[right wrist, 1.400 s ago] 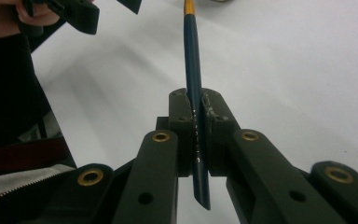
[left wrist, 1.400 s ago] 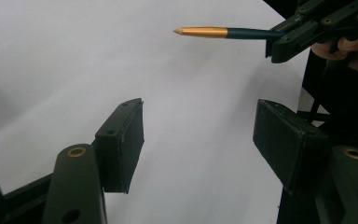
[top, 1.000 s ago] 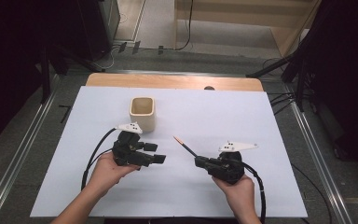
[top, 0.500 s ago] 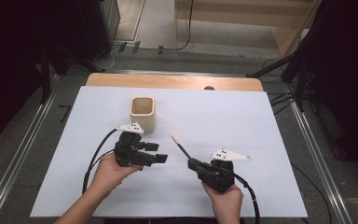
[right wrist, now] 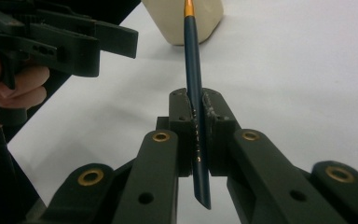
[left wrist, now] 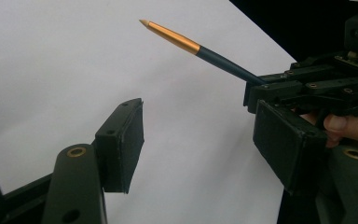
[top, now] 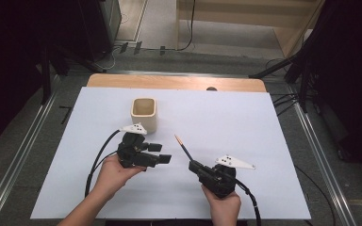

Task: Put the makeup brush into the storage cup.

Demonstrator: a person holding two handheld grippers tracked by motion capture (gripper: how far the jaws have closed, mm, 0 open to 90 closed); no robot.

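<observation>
Dark blue along its shaft and gold toward its tip, the pencil is clamped between the pads of the right gripper, whose jaws are pressed together on its lower part. It is carried clear of the white table sheet and aimed up and away toward the cream cup. The left gripper is held just beside the cup with its jaws apart and nothing between them; seen from the left gripper view, the pencil's point passes across in front of those open pads.

The grip is taken low on the shaft, so most of the length is left unsupported. A slip or a swing within the pads is judged possible if the tip is knocked against the cup's rim. A light cup could also be tipped or pushed along the smooth sheet by a misjudged approach, since it is not steadied by anything.

The left gripper is judged the main obstacle, as it lies close to the line between pencil and cup. Cables are trailed from both grippers over the sheet, well clear of the cup. A wooden table edge is seen beyond the sheet.
</observation>
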